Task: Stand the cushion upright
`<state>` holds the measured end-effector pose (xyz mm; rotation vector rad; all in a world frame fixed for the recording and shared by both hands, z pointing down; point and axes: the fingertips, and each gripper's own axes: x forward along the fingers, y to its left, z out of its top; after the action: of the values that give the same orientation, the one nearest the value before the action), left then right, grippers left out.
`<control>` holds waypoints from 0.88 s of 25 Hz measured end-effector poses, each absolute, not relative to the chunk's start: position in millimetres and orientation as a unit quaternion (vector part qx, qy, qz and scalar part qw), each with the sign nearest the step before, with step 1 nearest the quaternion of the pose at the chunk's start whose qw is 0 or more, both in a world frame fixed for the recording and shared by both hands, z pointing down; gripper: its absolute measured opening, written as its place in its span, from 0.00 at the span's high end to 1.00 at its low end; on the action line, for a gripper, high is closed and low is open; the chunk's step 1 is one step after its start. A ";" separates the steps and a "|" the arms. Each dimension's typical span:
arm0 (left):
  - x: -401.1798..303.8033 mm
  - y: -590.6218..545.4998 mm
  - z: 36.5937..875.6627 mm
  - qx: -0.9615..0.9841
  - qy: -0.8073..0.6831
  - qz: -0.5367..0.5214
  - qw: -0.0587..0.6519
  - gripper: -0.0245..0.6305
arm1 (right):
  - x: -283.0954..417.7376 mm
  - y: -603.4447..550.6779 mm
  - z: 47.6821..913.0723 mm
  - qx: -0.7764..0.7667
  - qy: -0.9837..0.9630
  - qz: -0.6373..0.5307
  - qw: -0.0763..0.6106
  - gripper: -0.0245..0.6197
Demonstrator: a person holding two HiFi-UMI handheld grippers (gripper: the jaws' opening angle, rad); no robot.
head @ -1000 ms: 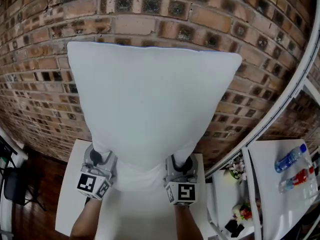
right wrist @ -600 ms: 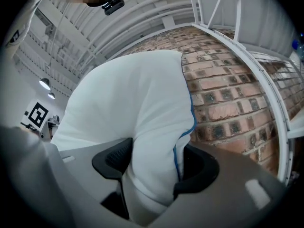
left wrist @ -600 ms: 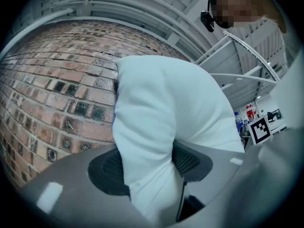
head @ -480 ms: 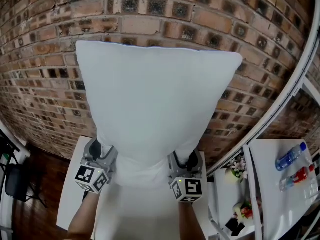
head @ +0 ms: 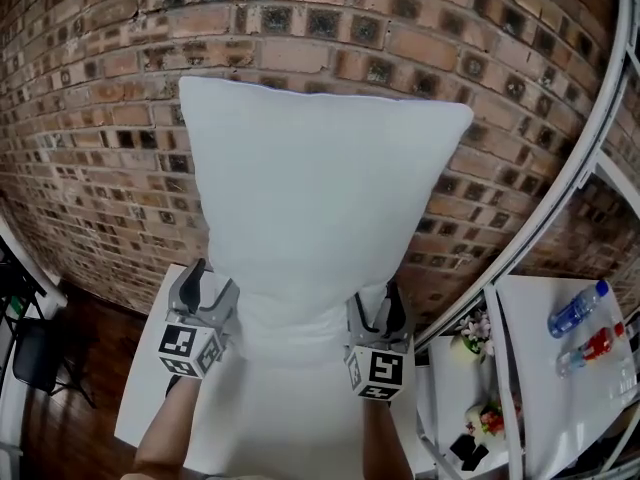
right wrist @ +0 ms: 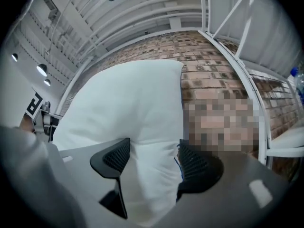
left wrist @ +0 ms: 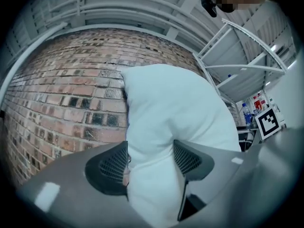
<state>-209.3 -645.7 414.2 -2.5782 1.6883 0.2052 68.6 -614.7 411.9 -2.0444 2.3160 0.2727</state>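
A: Step in hand?
B: Release. Cushion (head: 320,208) upright just ahead of both grippers, leaning on brick wall (head: 100,118) beyond. Left gripper (head: 213,280) and right gripper (head: 375,303): just opened wide, cushion's lower edge bulging between pads, unclamped.
A: Next?
B: Draw both straight back, gently. Risk of tipping if snagged.

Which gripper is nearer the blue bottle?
Right. The right gripper is at the cushion's lower right corner, toward the blue bottle; the left gripper is at its lower left corner, farther off. Both sets of jaws have just been opening, cushion between them.
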 end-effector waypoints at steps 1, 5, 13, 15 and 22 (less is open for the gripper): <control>-208.8 -643.9 414.1 -0.834 0.547 0.066 0.026 0.53 | 69.7 -612.4 412.4 -0.661 0.745 0.087 0.019 0.47; -213.1 -633.7 414.3 -0.830 0.553 0.069 0.023 0.53 | 72.5 -604.4 412.0 -0.666 0.741 0.085 0.011 0.47; -206.0 -600.4 405.8 -0.833 0.548 0.059 0.042 0.59 | 69.4 -581.8 410.3 -0.659 0.748 0.075 0.009 0.47; -202.1 -586.1 401.6 -0.835 0.545 0.062 0.046 0.61 | 64.8 -572.8 407.3 -0.651 0.755 0.077 0.011 0.47; -187.6 -535.5 401.6 -0.834 0.546 0.051 0.057 0.62 | 43.3 -536.1 399.9 -0.616 0.782 0.093 0.002 0.55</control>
<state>-187.6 -535.5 401.6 -2.5307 1.6558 0.1532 43.3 -536.1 399.9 -1.9324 2.4537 0.2911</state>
